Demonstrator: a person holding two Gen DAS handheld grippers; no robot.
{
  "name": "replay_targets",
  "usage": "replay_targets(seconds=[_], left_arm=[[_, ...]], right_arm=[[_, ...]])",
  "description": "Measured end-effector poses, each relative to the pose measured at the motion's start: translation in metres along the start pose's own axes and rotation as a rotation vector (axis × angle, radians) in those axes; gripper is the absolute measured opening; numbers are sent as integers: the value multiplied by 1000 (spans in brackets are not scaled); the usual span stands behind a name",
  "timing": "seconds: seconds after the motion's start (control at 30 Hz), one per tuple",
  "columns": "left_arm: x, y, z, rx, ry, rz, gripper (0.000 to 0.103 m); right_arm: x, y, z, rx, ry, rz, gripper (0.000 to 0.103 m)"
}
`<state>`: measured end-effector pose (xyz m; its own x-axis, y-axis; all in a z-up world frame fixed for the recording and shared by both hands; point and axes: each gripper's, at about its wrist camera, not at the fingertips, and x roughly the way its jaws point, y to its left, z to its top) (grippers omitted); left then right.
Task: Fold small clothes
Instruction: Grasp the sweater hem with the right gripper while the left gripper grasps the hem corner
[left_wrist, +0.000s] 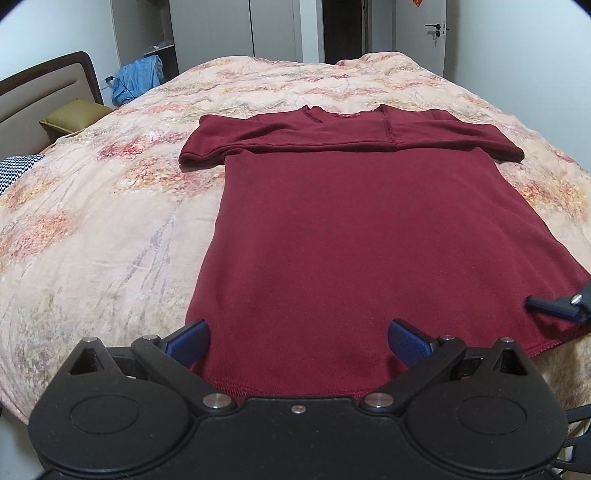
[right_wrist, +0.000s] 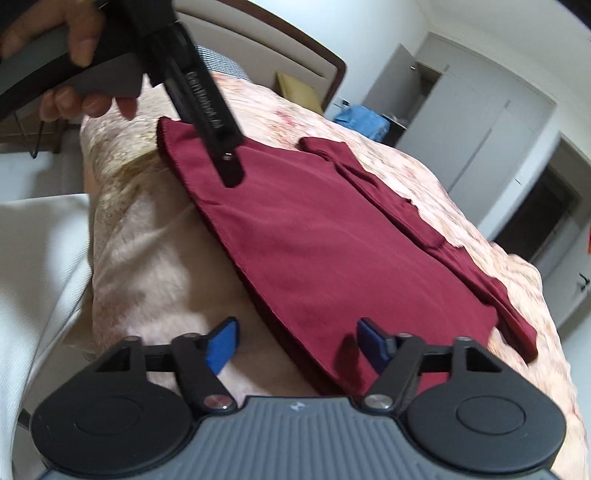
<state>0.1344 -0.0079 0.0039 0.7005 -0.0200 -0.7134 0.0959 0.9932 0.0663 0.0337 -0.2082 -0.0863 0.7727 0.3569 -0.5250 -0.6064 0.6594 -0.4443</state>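
On the wide bed, one dark red short-sleeved T-shirt of soft knit cloth (left_wrist: 354, 229) lies spread flat over a peach quilted bedspread with a faded floral print (left_wrist: 103, 221). Its two sleeves are folded inward across the chest, forming a straight band below the neckline, and its stitched hem runs along the near edge of the mattress. The cloth looks matte and lightly creased (smoother across the middle than at the sleeves).

Two handheld grippers are in view, each with a black plastic body, round pivot discs and two blue textured fingertip pads. The left gripper (left_wrist: 298, 341) hovers over the hem at the shirt's near left corner, its jaws spread wide apart with nothing between them. The right gripper (right_wrist: 293, 341) sits at the shirt's near right corner, jaws likewise apart; one pad is over the bedspread, the other over the red cloth, gripping nothing.

From the right wrist view, the person's left hand (right_wrist: 70, 55) wraps the grey handle of the left tool.

Beyond the bed stand one brown-framed padded headboard (left_wrist: 44, 85), one olive-green pillow (left_wrist: 74, 116), one crumpled blue garment (left_wrist: 138, 79), white wardrobe doors (left_wrist: 273, 29) and one white door with a dark lever handle (left_wrist: 430, 27).
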Motion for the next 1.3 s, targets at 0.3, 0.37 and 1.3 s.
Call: replay_targets(seconds=[0.3, 0.37, 1.3], left_arm=[[2, 8, 4, -9, -7, 11, 102], [-3, 13, 5, -26, -34, 2, 102], [2, -35, -29, 357, -193, -22, 102]], right_arm=[[13, -41, 22, 187, 13, 166, 18], [21, -64, 27, 300, 42, 240, 15], [67, -157, 20, 707, 157, 458, 15]])
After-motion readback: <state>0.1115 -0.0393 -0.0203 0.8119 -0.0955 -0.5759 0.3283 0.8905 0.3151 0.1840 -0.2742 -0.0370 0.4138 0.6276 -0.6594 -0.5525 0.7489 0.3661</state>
